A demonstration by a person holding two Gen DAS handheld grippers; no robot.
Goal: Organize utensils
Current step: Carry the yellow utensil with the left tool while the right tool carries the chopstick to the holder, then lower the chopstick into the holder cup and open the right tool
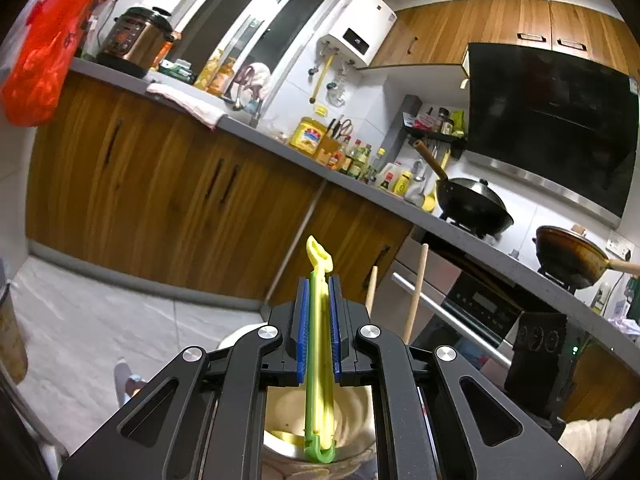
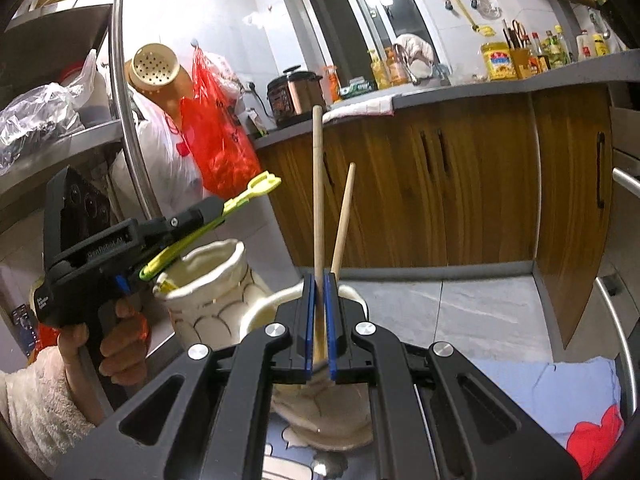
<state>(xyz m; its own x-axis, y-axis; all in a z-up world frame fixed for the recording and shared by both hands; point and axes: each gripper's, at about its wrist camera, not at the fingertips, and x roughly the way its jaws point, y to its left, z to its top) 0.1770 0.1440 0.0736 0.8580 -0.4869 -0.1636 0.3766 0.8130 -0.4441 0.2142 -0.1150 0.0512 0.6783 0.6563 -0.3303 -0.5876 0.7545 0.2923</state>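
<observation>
My left gripper [image 1: 319,285] is shut on a yellow-green plastic utensil [image 1: 318,344], which runs lengthwise between the blue pads. Its lower end hangs over the mouth of a cream ceramic holder [image 1: 354,412]. In the right wrist view the left gripper [image 2: 214,206] holds this utensil [image 2: 250,193] tilted above that cream holder [image 2: 216,280]. My right gripper [image 2: 319,280] is shut on an upright wooden handle [image 2: 318,184] standing in a second cream holder [image 2: 344,424]. A thinner wooden stick [image 2: 344,216] leans beside it. Both wooden handles [image 1: 416,292] show right of the left gripper.
A steel shelf rail [image 2: 128,128] and shelves with plastic bags stand at the left. A red bag [image 2: 216,140] hangs behind. Wooden cabinets [image 2: 460,184] under a grey counter [image 1: 280,148] run across the back. A person's hand [image 2: 120,340] grips the left tool. Tiled floor [image 2: 480,312] lies below.
</observation>
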